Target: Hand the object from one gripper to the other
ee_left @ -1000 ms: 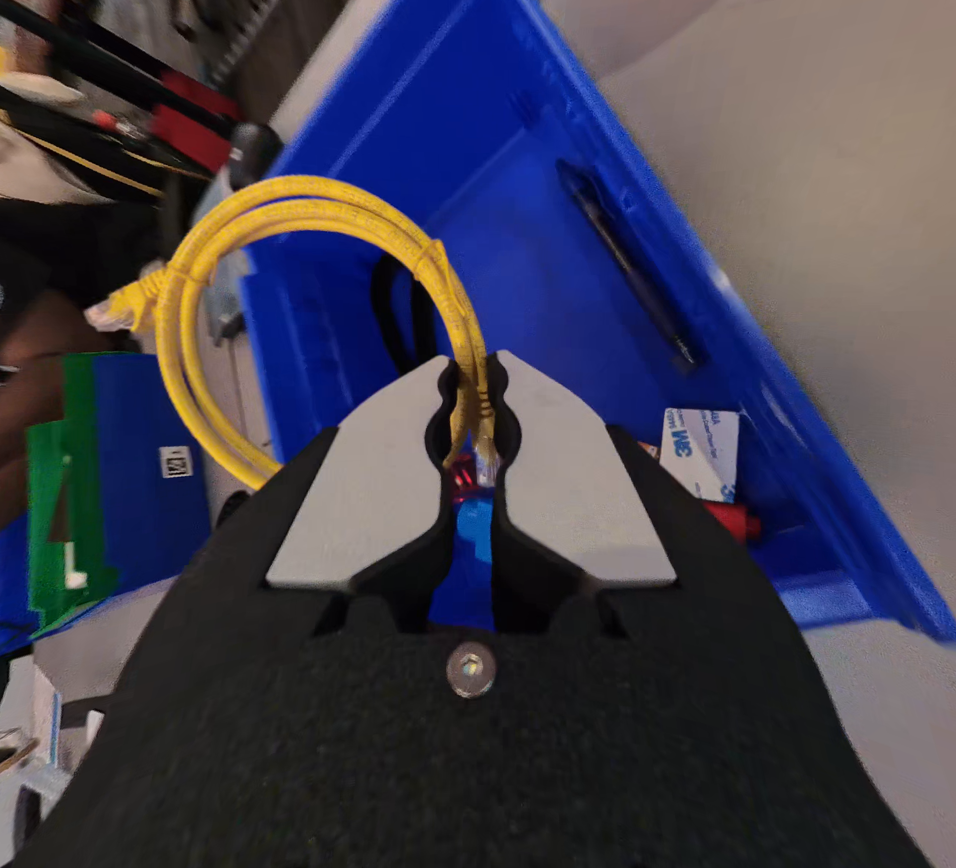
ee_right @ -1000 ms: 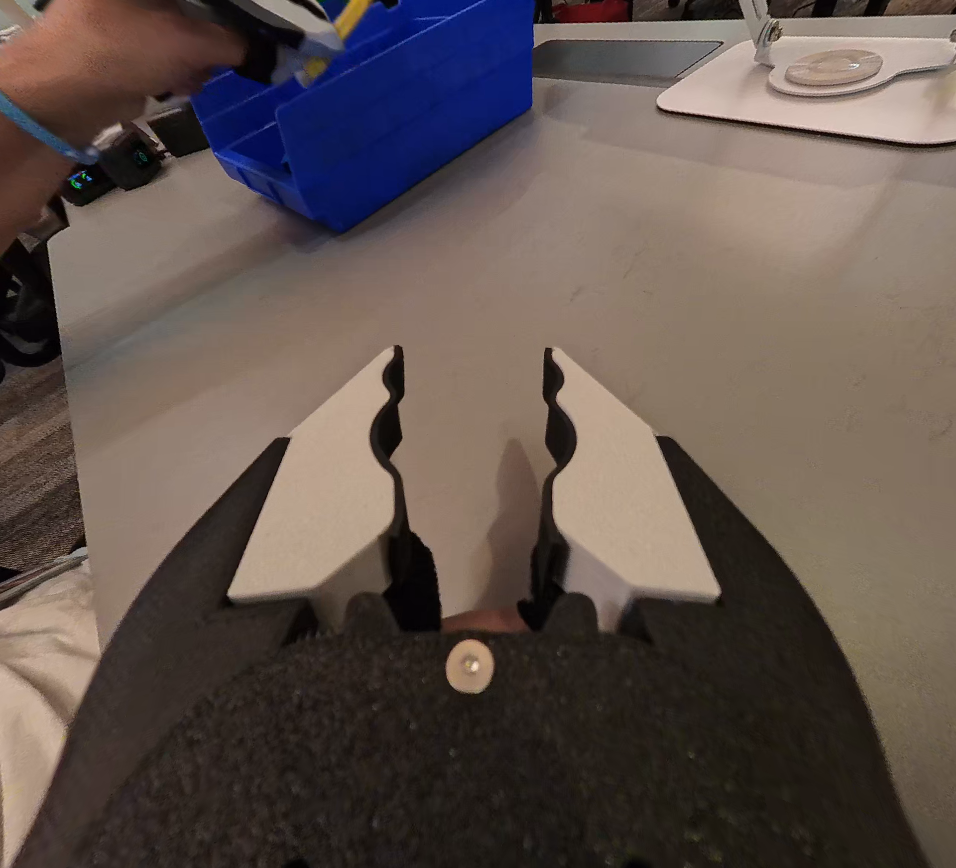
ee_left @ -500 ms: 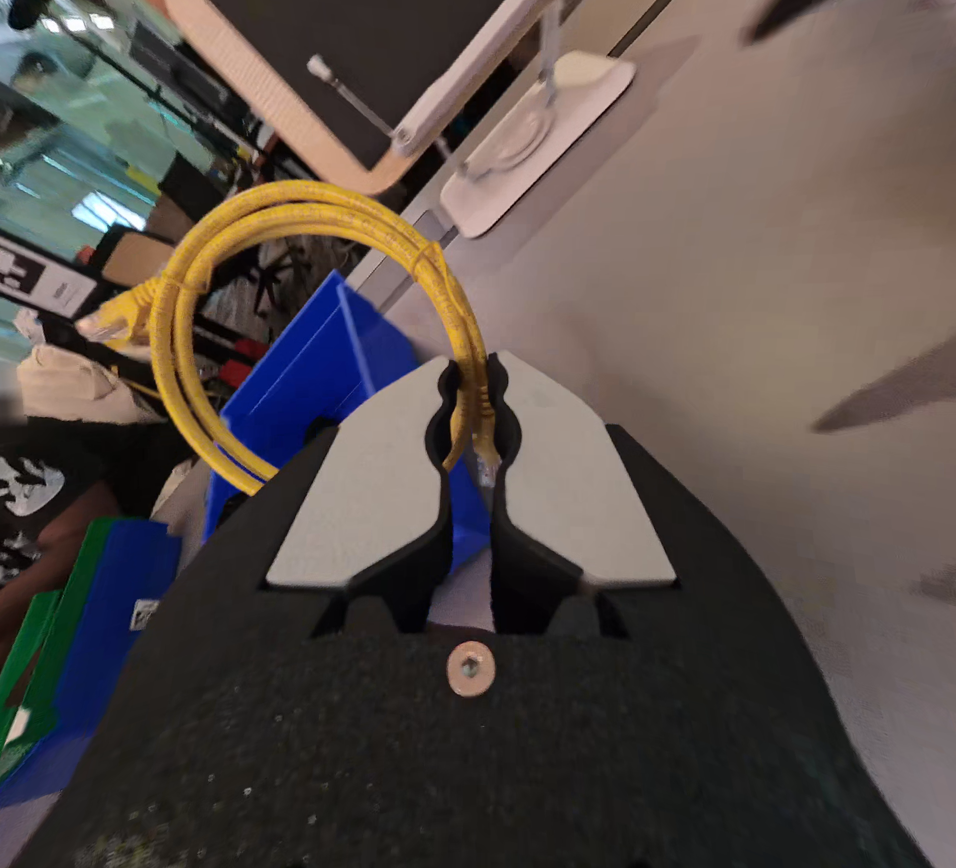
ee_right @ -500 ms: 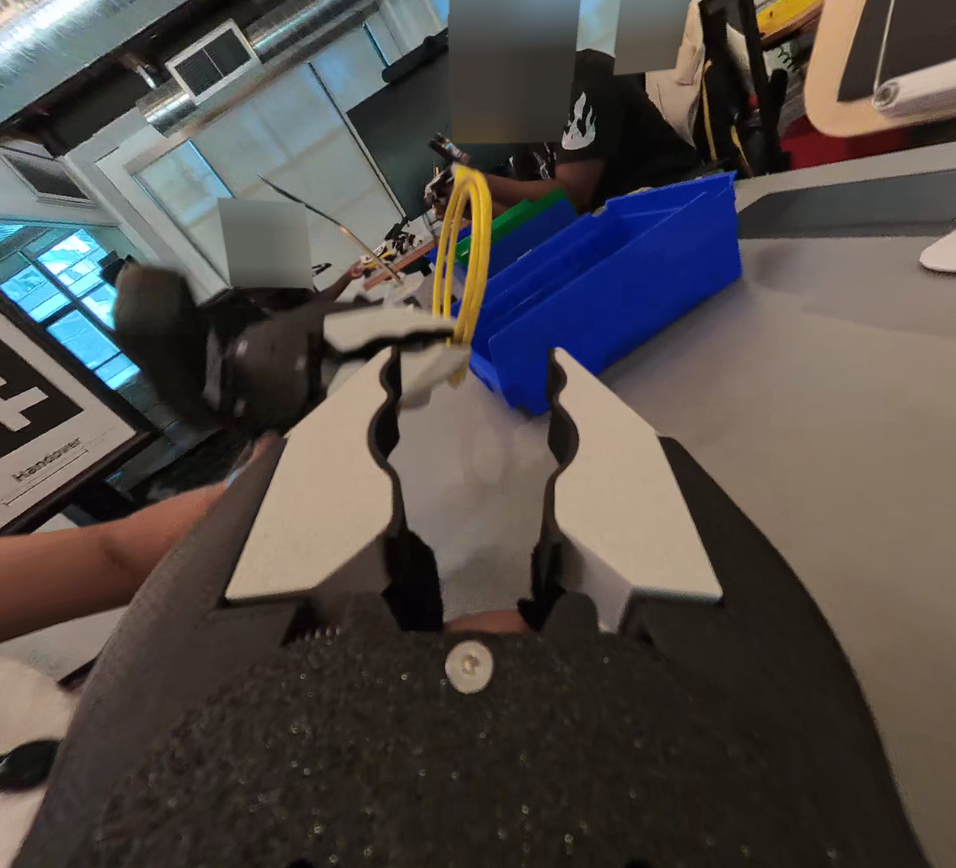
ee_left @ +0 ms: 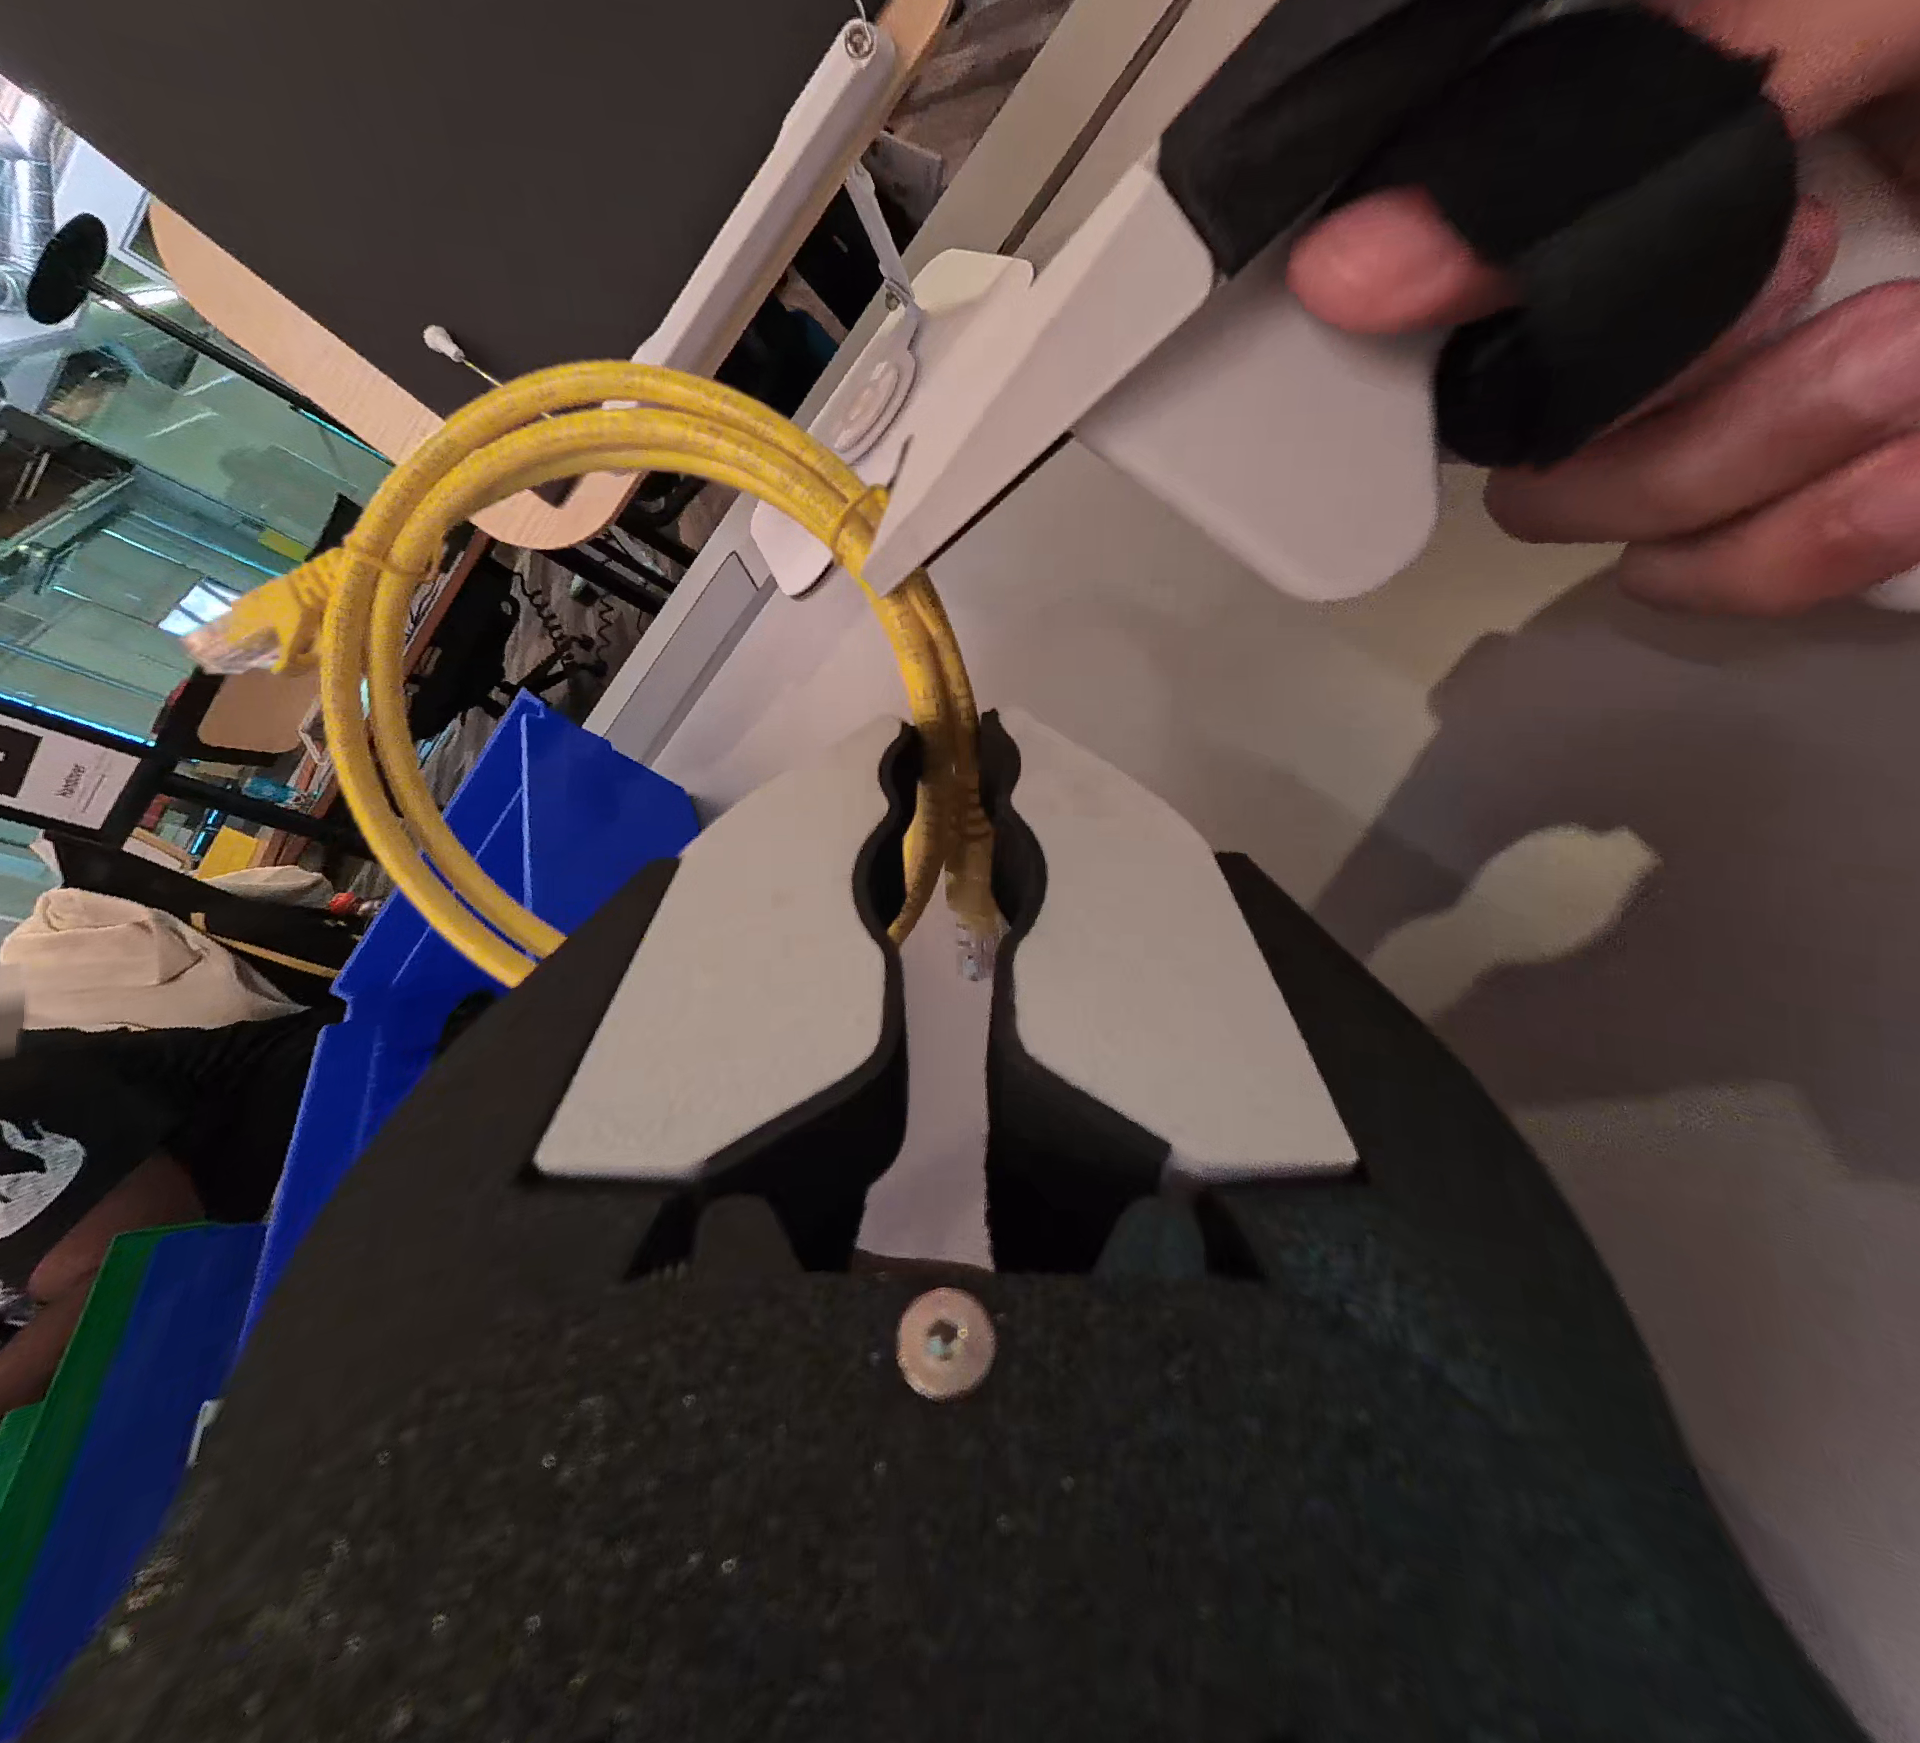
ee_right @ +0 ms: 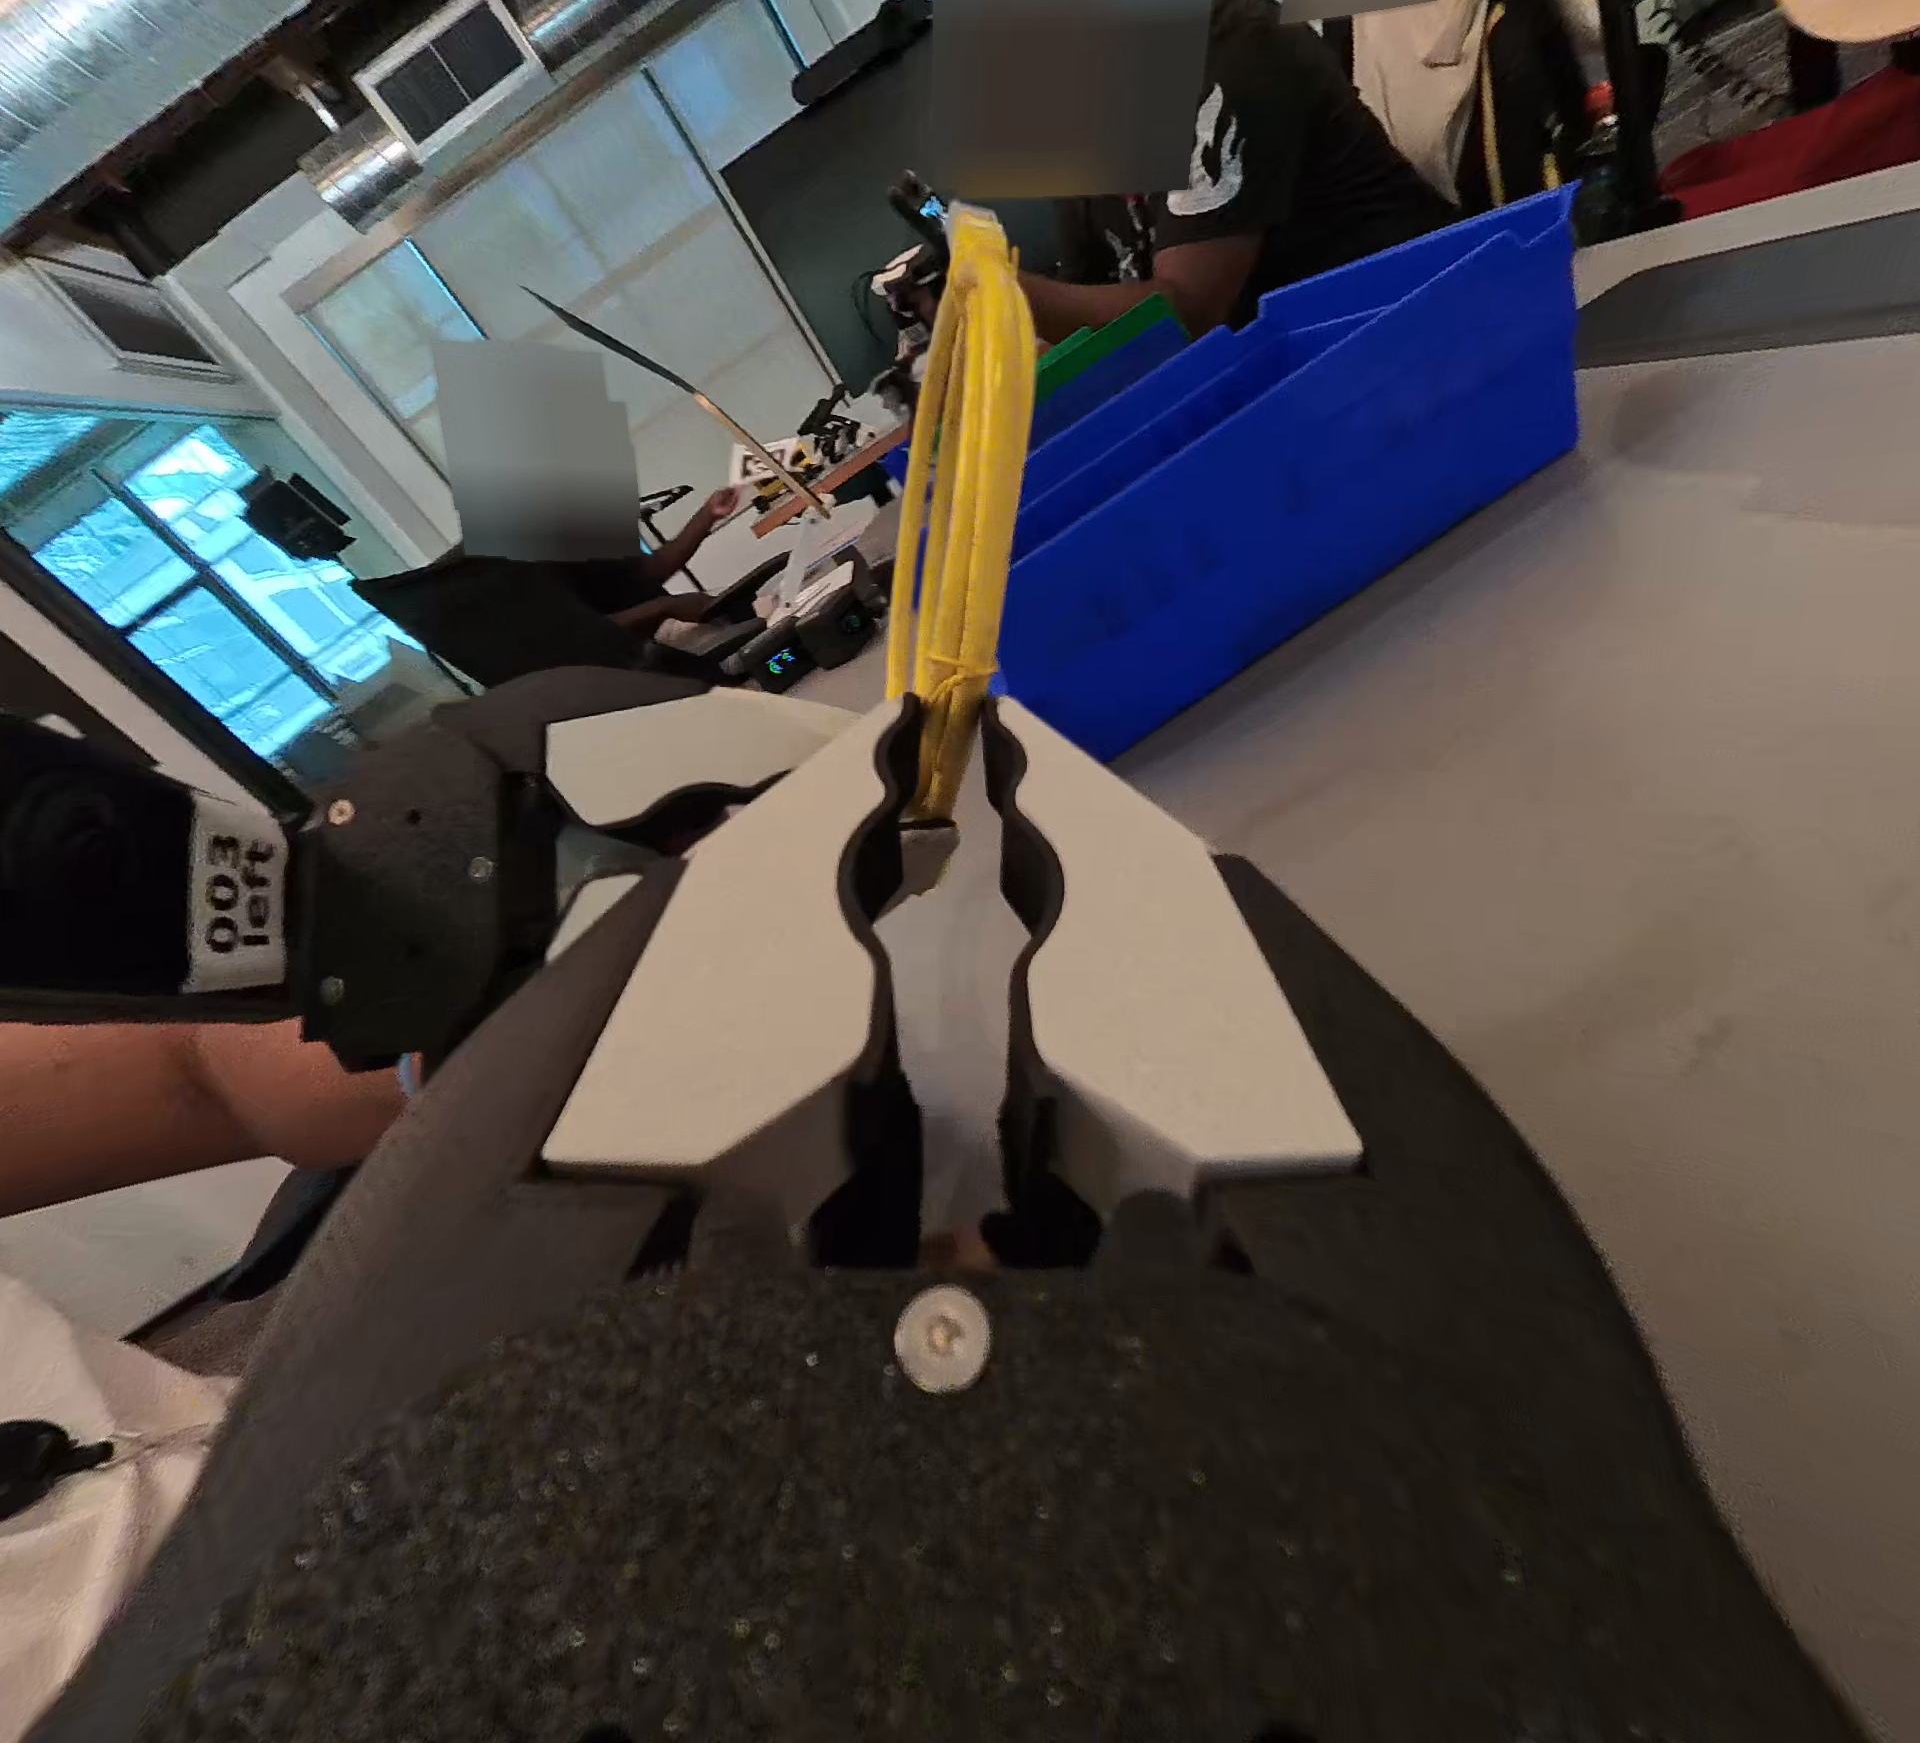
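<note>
Yellow cable (ee_left: 644, 488), a tied coil, looks light & springy, slick jacket; best taken at the bound section, not the clear plug. It's mid-frame in both views, above the table (ee_right: 1558, 758). Left gripper (ee_left: 951, 820) pinches the plug end. Right gripper (ee_right: 951, 758) now closes on the coil; 0.5 s ago it was spread w/ the cable ahead.

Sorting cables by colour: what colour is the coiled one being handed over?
Yellow cable; clearest in left wrist view.

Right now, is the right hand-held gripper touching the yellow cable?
Touching: in the right wrist view, the right hand-held gripper has its fingers closed on the yellow cable.
</note>
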Demonstrator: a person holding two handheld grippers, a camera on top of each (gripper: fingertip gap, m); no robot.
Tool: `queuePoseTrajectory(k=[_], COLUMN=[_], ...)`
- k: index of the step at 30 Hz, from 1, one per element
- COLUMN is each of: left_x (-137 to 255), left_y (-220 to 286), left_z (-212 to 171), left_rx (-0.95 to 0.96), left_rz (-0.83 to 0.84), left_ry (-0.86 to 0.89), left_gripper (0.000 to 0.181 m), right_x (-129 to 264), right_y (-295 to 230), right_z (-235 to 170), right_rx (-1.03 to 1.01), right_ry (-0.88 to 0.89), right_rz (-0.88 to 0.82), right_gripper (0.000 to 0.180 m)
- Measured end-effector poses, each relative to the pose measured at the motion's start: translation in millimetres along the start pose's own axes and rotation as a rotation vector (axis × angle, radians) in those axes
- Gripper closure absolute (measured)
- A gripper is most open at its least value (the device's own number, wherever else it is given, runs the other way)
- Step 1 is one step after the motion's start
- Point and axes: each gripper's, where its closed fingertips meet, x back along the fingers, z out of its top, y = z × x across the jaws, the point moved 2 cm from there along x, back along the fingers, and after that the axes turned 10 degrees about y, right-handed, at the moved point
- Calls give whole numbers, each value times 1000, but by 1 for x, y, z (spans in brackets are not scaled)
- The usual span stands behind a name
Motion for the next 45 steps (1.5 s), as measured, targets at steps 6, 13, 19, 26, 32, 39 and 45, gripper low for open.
queuePoseTrajectory(k=[6, 13, 19, 26, 32, 39, 45], left_x=[-2, -4, 1, 5, 31, 36, 26], left_y=[5, 13, 7, -21, 9, 4, -34], left_z=[-1, 3, -5, -20, 5, 14, 9], left_rx=[20, 46, 248, 498, 597, 650, 908], left_rz=[-16, -56, -186, -373, -747, -790, -650], left_ry=[9, 58, 141, 238, 364, 398, 455], left_gripper=[170, 164, 138, 120, 141, 168, 169], right_x=[3, 8, 39, 75, 80, 72, 59], right_y=[2, 5, 24, -2, -35, -28, 7], right_z=[-2, 0, 26, 36, 20, 21, 62], right_rx=[-67, 119, 389, 193, 105, 108, 342], right_ry=[-9, -70, -141, -214, -323, -275, 14], right_rz=[9, -34, -94, 161, 354, 302, -32], right_gripper=[169, 171, 172, 173, 173, 171, 122])
